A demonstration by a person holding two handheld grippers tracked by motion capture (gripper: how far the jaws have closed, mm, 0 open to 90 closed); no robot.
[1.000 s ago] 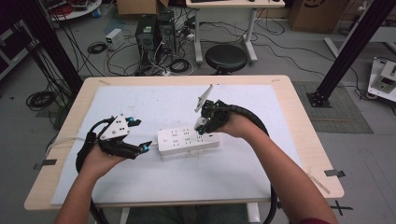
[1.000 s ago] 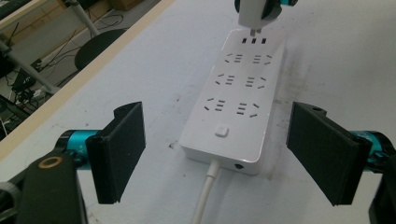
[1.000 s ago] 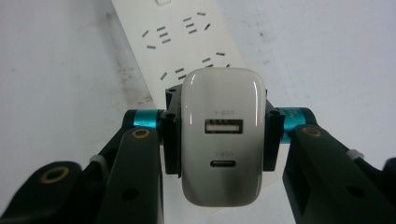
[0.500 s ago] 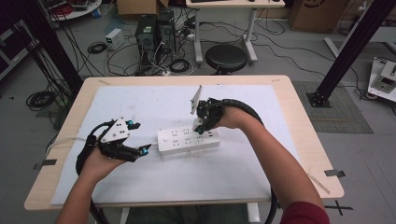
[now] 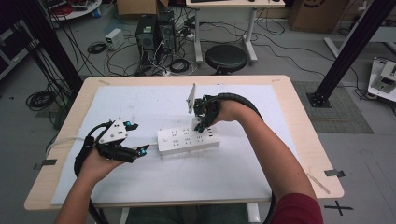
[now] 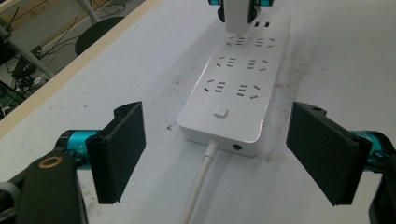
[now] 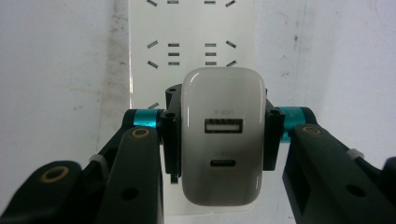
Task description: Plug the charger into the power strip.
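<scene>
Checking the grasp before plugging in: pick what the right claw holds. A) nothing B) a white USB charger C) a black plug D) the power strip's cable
B: the right claw is shut on the white USB charger, its two ports facing the camera, above the power strip.

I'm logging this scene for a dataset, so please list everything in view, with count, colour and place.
Power strip: one, white, flat at the middle of the mat, cable end toward the left tongs.
Charger: one, white, two ports on its face, over the strip's far end.
Mat: one, white, covering most of the table.
Table: one, light wood.
Stool: one, black, on the floor beyond the table.
Computer towers: two, black, on the floor among cables.
Left tongs: black pads, jaws wide apart, near the strip's cable end.
Right tongs: black, clamped on the charger's sides.
</scene>
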